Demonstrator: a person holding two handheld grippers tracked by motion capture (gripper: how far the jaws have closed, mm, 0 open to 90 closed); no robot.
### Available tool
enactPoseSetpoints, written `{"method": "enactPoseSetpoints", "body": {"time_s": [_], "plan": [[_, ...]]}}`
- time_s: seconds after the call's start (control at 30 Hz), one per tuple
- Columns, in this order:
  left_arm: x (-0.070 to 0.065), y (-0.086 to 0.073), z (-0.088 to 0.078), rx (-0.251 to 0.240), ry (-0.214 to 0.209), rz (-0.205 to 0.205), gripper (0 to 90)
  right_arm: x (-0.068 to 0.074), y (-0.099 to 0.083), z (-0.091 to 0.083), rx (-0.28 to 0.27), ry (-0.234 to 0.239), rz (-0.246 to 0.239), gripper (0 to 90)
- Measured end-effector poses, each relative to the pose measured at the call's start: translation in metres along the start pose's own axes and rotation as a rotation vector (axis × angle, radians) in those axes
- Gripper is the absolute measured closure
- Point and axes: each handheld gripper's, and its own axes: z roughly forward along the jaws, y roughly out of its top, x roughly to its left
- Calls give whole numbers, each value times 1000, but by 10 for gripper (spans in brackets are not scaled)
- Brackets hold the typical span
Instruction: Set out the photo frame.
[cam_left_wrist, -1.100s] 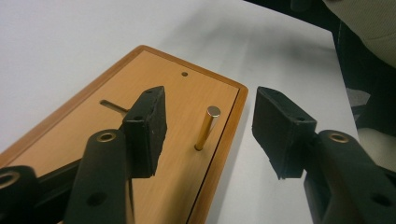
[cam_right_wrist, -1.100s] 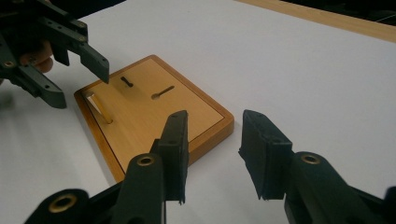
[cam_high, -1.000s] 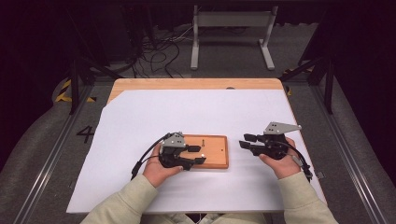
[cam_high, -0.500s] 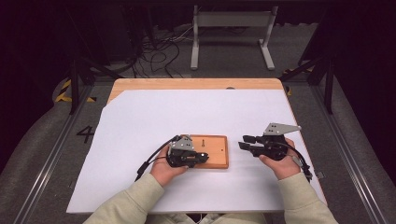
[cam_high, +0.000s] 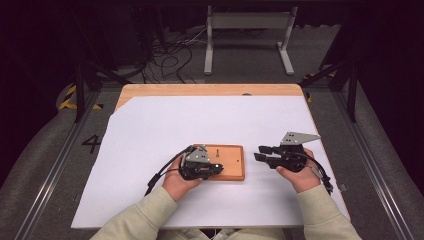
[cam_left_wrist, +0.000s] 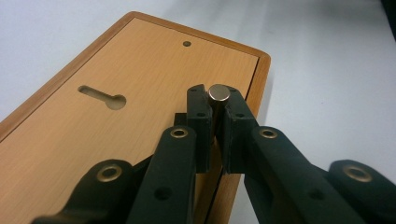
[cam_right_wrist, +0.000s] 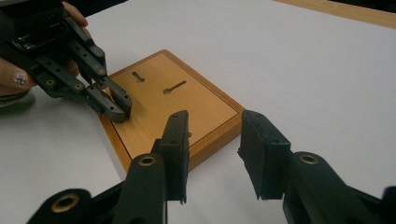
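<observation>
A flat wooden board (cam_high: 231, 159) with two keyhole slots (cam_left_wrist: 103, 95) lies on the white sheet, near the front middle. My left gripper (cam_high: 216, 169) reaches over the board's near left corner. Its jaws have just been closing and now stand shut on a small upright metal pin (cam_left_wrist: 218, 92) at the board's edge (cam_left_wrist: 258, 74). The pads press on the pin from both sides. My right gripper (cam_high: 262, 153) hovers just right of the board, jaws apart with nothing between them. In the right gripper view, its jaws (cam_right_wrist: 215, 154) frame the board's corner (cam_right_wrist: 187, 102), with the left gripper (cam_right_wrist: 114, 105) beyond.
A white sheet (cam_high: 210, 120) covers most of the wooden table (cam_high: 200, 90). Past the far edge stand a metal frame (cam_high: 247, 30) and a tangle of floor cables (cam_high: 165, 55). Rails run along both sides of the table.
The left gripper came slightly nearer along the board, and its jaws closed onto the metal pin. The right gripper stayed where it was.
</observation>
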Motion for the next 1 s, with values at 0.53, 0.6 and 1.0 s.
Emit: {"method": "enactPoseSetpoints", "body": {"time_s": [0.53,0.6,1.0], "plan": [[-25,-5,-1,5,162,293,840,3,1,3,11,-15,-32,614],[-28,-7,-1,-6,179,318,840,3,1,3,7,-15,-38,609],[-47,-18,-1,-43,283,443,841,10,3,8,24,-8,-33,467]]}}
